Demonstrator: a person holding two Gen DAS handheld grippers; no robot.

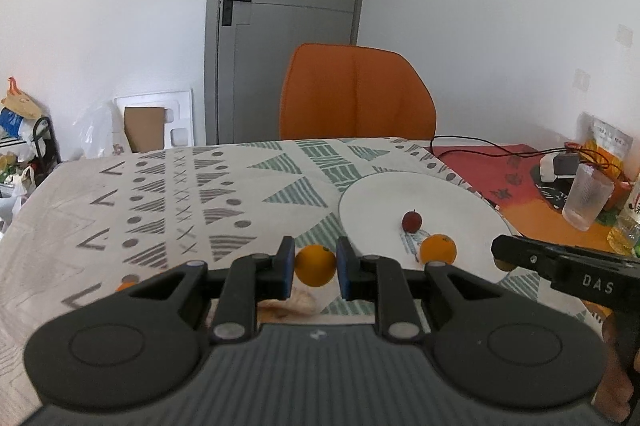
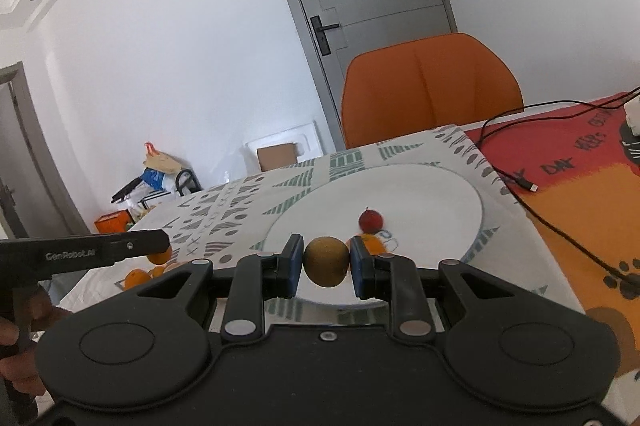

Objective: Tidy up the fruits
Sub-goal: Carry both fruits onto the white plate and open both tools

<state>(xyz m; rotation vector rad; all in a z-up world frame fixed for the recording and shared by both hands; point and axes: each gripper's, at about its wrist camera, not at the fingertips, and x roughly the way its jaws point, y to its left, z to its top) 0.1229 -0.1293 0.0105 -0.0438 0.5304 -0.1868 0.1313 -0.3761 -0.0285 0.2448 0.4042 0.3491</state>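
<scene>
My left gripper is shut on an orange and holds it above the patterned cloth, just left of the white plate. On the plate lie a small red fruit and another orange. My right gripper is shut on a brown-green kiwi above the plate's near rim. The red fruit and an orange sit just beyond it. The right gripper also shows in the left wrist view; the left one shows in the right wrist view.
More oranges lie on the cloth to the left. An orange chair stands behind the table. A black cable, a plastic cup and packets sit on the red mat at right. A pale scrap lies under the left gripper.
</scene>
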